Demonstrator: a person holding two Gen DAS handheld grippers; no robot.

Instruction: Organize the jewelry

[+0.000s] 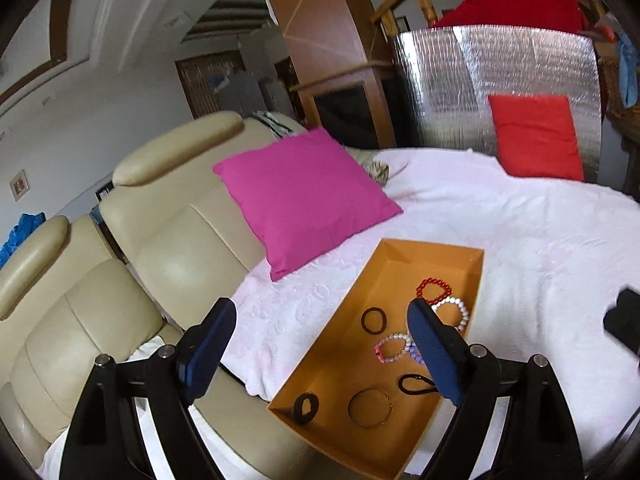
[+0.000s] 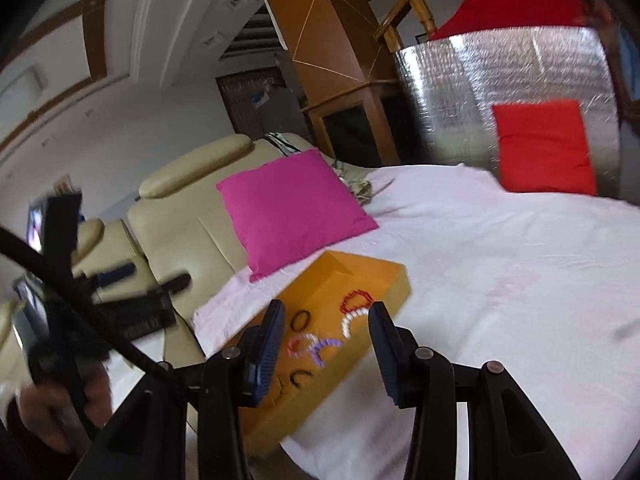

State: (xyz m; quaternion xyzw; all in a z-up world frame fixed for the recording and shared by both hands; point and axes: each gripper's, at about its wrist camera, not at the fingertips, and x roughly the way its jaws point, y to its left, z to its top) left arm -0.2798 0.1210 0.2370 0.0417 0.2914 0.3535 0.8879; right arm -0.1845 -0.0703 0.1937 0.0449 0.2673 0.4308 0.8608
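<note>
An orange open box [image 1: 352, 304] lies on a white blanket; it also shows in the right wrist view [image 2: 384, 276]. Inside lie a red bead bracelet [image 1: 434, 290], a white bead bracelet [image 1: 456, 310], a pink and purple bead bracelet [image 1: 394, 348], a dark ring [image 1: 374, 320], black hair ties [image 1: 306, 408] and a thin bangle [image 1: 370, 408]. My left gripper [image 1: 320, 320] is open and empty above the box's near left side. My right gripper [image 2: 326, 320] is open and empty, just before the box. The left gripper also shows at the left of the right wrist view [image 2: 144, 276].
A magenta cushion [image 1: 304, 196] leans beyond the box. A red cushion [image 1: 536, 136] rests against a silver foil panel [image 1: 500, 80] at the back. Cream leather seats [image 1: 160, 248] lie to the left. The white blanket [image 1: 540, 240] spreads to the right.
</note>
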